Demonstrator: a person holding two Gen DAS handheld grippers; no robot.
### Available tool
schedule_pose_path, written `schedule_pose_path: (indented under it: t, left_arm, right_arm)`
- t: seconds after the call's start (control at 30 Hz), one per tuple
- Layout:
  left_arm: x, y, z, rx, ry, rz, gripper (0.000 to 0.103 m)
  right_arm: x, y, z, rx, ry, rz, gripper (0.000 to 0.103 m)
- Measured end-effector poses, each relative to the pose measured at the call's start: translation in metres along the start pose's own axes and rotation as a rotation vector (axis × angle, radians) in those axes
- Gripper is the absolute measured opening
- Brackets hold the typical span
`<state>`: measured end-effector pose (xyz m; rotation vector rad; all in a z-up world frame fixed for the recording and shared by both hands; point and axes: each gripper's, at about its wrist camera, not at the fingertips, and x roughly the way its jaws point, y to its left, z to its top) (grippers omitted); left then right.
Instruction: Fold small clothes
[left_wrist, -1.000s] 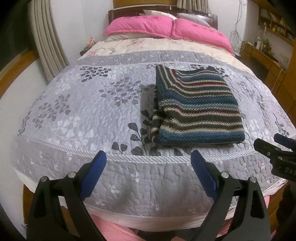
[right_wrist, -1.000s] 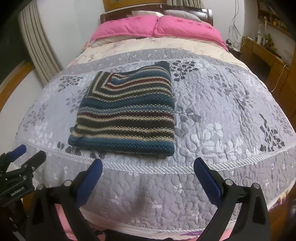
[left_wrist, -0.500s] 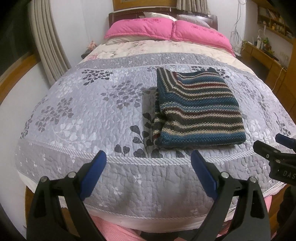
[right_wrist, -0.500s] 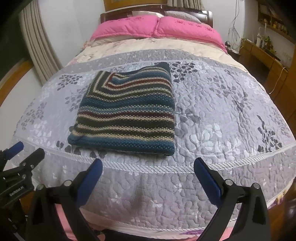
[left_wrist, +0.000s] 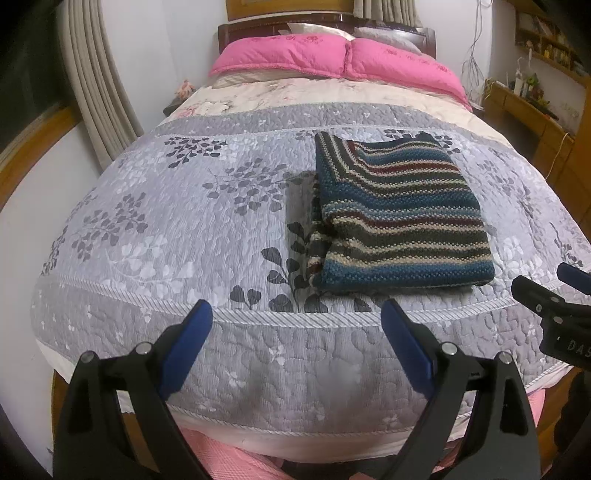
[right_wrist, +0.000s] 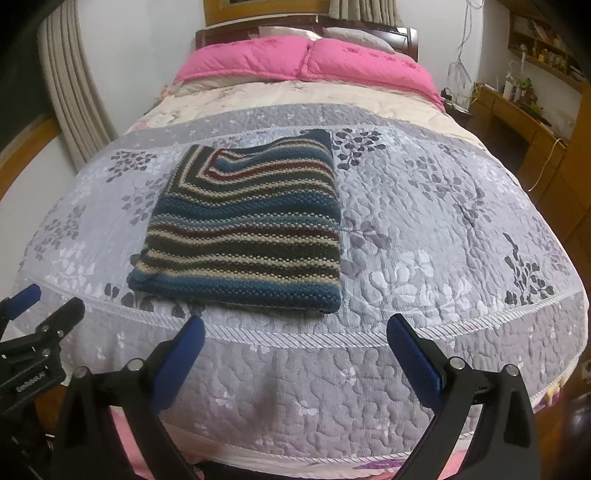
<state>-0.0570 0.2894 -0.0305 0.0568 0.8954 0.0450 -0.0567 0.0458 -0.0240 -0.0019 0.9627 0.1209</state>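
Folded striped knit sweater (left_wrist: 400, 218), blue/cream/maroon, lies flat on the grey leaf-print quilted bedspread (left_wrist: 166, 229). Left gripper (left_wrist: 297, 325) sits short of the sweater's near-left corner, right gripper (right_wrist: 295, 334) short of its near edge. Both sets of blue-padded fingers (right_wrist: 413, 354) spread wide, holding nothing.

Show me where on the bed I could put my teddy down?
Left of the striped sweater the grey quilt lies bare out to its edge. Right of it is bare too. The pink pillows crowd the headboard end.
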Motion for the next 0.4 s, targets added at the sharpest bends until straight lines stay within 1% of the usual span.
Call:
schedule_pose_path:
  t: [0.2, 0.4]
  left_arm:
    - [0.0011, 0.0005, 0.0003, 0.001, 0.001, 0.001, 0.092]
    - [0.0021, 0.0011, 0.0002, 0.005, -0.001, 0.011, 0.092]
  right_arm:
    - [0.0026, -0.0021, -0.0021, 0.012, 0.015, -0.04, 0.099]
    - [0.0034, -0.0057, -0.0025, 0.026, 0.024, -0.04, 0.099]
